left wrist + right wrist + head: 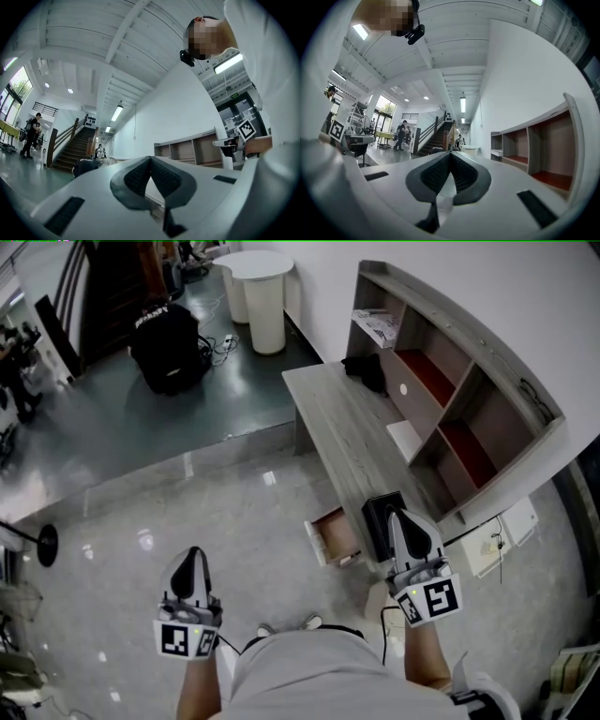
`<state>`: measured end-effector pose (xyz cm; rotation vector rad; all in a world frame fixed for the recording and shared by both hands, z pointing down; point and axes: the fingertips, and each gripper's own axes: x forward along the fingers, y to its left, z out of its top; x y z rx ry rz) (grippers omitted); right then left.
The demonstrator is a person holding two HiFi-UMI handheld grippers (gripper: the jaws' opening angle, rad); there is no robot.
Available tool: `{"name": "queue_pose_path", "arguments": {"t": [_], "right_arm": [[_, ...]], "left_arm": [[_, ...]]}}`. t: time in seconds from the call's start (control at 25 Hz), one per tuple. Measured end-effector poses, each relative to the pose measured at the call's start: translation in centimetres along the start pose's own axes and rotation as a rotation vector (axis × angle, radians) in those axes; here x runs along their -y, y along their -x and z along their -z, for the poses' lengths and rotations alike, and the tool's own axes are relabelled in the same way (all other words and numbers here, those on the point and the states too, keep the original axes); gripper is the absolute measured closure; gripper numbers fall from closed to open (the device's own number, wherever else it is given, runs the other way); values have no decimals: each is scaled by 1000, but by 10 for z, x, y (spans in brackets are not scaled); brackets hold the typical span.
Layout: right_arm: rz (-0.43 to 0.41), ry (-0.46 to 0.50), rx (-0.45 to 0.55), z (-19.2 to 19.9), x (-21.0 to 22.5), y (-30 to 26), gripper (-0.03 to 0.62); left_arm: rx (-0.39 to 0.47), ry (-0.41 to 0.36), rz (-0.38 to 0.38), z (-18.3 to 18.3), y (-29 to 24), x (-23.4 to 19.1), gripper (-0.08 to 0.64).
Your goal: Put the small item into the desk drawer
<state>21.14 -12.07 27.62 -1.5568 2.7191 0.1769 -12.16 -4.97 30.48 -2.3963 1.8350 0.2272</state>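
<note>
The grey floor (187, 493) spreads below me, and the long wooden table (337, 427) runs along the wall with an open shelf unit (469, 399) standing on it. At the table's near end the drawer (333, 538) is pulled out, its inside showing. My left tongs (194, 556) hang over the floor, well apart from the table, jaws pressed together with nothing between them. My right tongs (399, 517) sit over the table's near end, just beside the drawer, also closed and gripping nothing. On the table top lie a dark bundle (367, 371) at the far end and a white flat piece (405, 439) midway. I cannot tell which is the small item.
</note>
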Motion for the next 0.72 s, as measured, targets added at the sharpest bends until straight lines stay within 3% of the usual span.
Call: {"name": "queue_pose_path", "arguments": {"t": [0.72], "right_arm": [[-22, 20, -30, 9, -9, -11, 571]], "left_arm": [[-34, 8, -15, 8, 5, -4, 543]]}}
